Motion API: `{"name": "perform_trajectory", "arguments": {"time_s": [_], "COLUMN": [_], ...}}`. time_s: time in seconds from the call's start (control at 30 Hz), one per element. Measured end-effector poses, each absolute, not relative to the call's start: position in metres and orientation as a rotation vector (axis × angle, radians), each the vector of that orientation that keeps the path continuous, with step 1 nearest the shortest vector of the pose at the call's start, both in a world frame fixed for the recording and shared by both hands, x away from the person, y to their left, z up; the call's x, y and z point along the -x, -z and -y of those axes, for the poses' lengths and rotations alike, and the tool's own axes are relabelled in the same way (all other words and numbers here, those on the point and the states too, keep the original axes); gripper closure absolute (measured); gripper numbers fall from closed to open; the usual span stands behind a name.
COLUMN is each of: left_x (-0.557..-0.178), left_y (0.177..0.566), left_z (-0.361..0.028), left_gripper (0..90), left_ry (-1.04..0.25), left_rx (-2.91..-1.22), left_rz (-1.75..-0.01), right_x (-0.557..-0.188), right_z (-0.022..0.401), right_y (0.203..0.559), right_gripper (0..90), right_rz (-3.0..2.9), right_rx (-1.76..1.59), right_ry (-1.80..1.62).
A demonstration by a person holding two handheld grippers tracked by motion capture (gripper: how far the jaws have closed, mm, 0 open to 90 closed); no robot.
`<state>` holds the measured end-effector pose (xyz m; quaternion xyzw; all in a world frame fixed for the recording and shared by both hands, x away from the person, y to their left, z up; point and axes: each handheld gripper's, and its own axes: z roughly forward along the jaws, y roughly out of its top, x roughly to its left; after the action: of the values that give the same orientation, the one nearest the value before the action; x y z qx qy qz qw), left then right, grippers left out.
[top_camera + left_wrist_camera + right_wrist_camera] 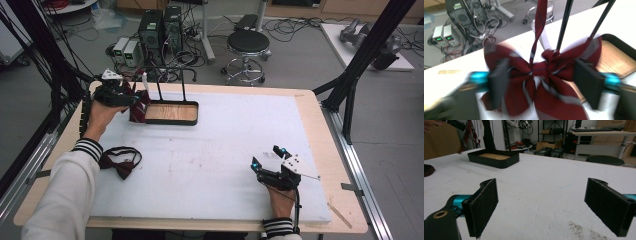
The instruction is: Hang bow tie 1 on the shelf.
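Observation:
A dark red striped bow tie [138,107] hangs by its strap [540,22] from a thin black rack [170,80] at the left end of a black tray with a wooden floor [172,121]. My left gripper [127,97] is up against it, open. In the left gripper view the bow tie [549,67] spreads wider than the gripper [541,77], just beyond both jaws. A second, darker bow tie [120,162] lies flat on the white mat near the left forearm. My right gripper [267,157] rests low on the mat at the front right, open [541,202] with nothing between its jaws.
The tray [499,163] stands at the back left of the white mat [225,145]. Behind the table are a black stool [247,45], computer towers [160,27] and cables. Black frame posts [360,65] rise at the right.

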<state>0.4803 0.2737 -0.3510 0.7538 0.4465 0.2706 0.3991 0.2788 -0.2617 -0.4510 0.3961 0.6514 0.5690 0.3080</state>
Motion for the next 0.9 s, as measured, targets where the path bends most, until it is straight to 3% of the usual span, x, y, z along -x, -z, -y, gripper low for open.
{"name": "perform_trajectory", "arguments": {"time_s": [0.1, 0.53, 0.9], "left_x": [-0.479, -0.454, -0.412], "left_y": [0.351, 0.337, 0.343], "left_z": [-0.275, -0.277, -0.284], "left_gripper": [12.7, 12.7, 12.7], "left_ry": [-0.637, -0.626, -0.594], "left_rx": [-1.899, -1.824, -1.767], "left_rz": [-1.111, -0.929, -0.795], "right_x": [-0.279, -0.278, -0.278], "right_z": [0.262, 0.262, 0.262], "right_y": [0.451, 0.451, 0.451], "right_gripper": [11.0, 10.9, 11.0], "right_rz": [-1.717, -1.716, -1.713], "right_rx": [-1.044, -1.05, -1.036], "right_ry": [-1.503, -1.505, -1.501]}}
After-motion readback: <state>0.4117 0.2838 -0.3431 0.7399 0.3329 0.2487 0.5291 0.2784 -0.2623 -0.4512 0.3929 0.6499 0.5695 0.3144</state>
